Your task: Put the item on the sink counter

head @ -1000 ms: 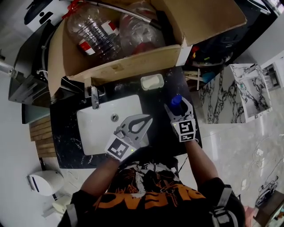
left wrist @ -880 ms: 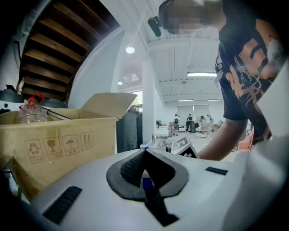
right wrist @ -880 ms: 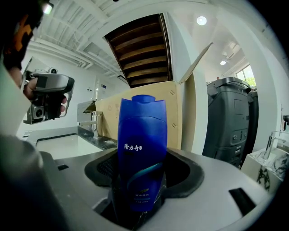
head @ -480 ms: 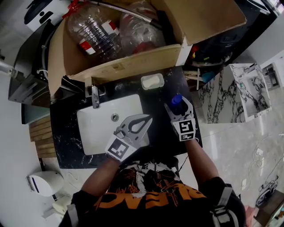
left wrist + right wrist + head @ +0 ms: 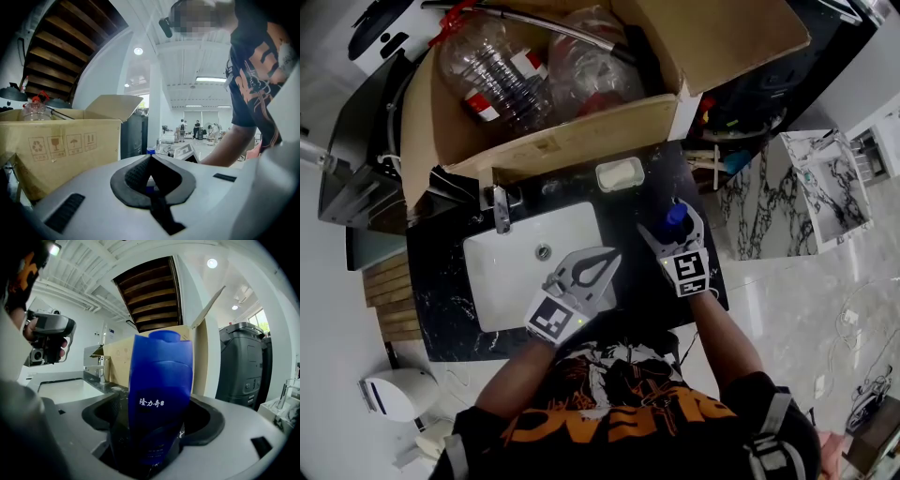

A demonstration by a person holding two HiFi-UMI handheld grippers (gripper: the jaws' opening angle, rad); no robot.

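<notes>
A blue bottle (image 5: 676, 215) stands upright on the black marble sink counter (image 5: 441, 309), to the right of the basin. My right gripper (image 5: 673, 223) is around it and its jaws are opening. In the right gripper view the blue bottle (image 5: 159, 390) has a gap to the pad on each side of my right gripper (image 5: 157, 427). My left gripper (image 5: 612, 253) hovers over the front right of the white sink basin (image 5: 516, 272), shut with nothing in it. The left gripper view shows my left gripper (image 5: 150, 159) with its dark pads pressed together.
A large cardboard box (image 5: 581, 131) holding clear plastic bottles stands along the back of the counter. A white soap dish (image 5: 620, 173) and a chrome faucet (image 5: 501, 208) sit in front of it. The counter's right edge drops off just past the bottle. A toilet (image 5: 394, 394) is at the lower left.
The right gripper's jaws have spread wider around the blue bottle, which stays standing on the counter. The left gripper has not moved.
</notes>
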